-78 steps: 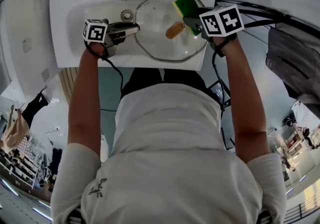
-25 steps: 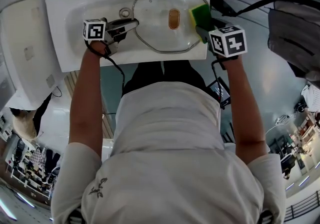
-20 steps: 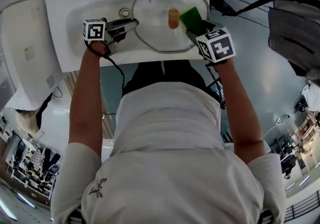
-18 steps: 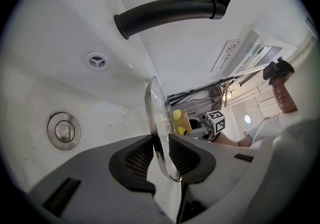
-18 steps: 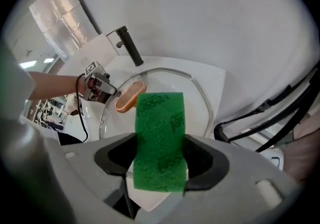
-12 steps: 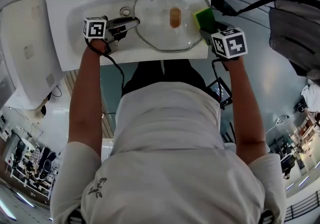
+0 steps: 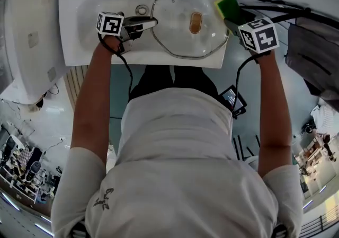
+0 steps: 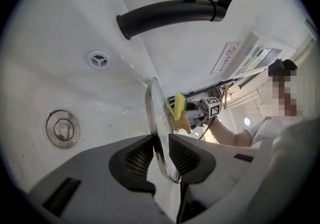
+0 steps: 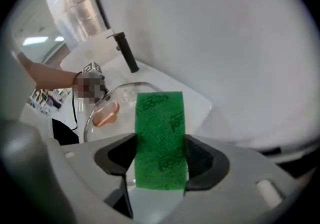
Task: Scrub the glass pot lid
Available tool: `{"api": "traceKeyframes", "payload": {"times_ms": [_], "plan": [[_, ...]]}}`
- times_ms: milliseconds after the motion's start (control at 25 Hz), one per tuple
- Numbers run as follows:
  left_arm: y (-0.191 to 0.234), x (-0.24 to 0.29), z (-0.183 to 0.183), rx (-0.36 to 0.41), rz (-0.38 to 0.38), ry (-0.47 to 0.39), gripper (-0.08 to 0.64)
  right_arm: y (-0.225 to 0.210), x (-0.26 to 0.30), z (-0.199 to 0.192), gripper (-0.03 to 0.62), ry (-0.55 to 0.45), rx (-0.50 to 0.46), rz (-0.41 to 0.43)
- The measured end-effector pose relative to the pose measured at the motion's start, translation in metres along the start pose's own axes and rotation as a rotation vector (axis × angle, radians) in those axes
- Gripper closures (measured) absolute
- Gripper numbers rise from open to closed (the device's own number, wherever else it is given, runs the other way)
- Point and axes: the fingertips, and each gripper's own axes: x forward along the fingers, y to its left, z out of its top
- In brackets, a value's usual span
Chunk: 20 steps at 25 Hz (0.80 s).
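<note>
Over the white basin (image 7: 74,19), head view: the left tongs (image 7: 151,22) clamp the glass pot lid (image 7: 180,35) by its near rim; the right tongs (image 7: 231,16) carry a sponge (image 7: 226,3) at the lid's opposite edge. Left gripper view: both pads (image 8: 139,155) bite the rim. Right gripper view: tongs closed on the sponge, green face showing. Scrubbing looks under way; next, that face must press across the glass.
</note>
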Motion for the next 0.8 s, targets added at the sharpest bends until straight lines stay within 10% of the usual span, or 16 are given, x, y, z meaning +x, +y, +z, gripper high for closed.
{"api": "traceKeyframes", "payload": {"times_ms": [320,800], "plan": [[-0.002,-0.001,-0.002,-0.034,0.000,-0.013,0.463,0.071,0.048,0.148,0.299,0.003,-0.388,0.109],[-0.003,-0.003,-0.001,-0.063,-0.012,-0.070,0.465,0.152,0.103,0.155,0.301,0.097,-0.394,0.109]]}}
